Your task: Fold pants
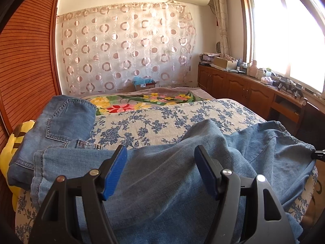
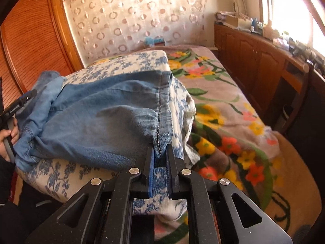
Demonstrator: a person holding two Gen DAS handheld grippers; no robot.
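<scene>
The jeans [image 1: 162, 174] lie across the bed [image 1: 162, 120] in the lower half of the left view. The right gripper [image 2: 160, 154] has its two fingers clamped on the hem seam at bottom centre, some flowered bedcover [image 2: 160, 181] between them too. The left gripper [image 1: 160, 152] hangs over the denim, two fingers apart, holding nothing. A hand [image 2: 8, 138] shows at the left edge.

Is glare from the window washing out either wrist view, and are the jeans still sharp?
Left wrist view: window blown out white, jeans sharp and evenly lit. Right wrist view: glare only at the top right corner, far side of the bed soft, jeans hem crisp.
</scene>
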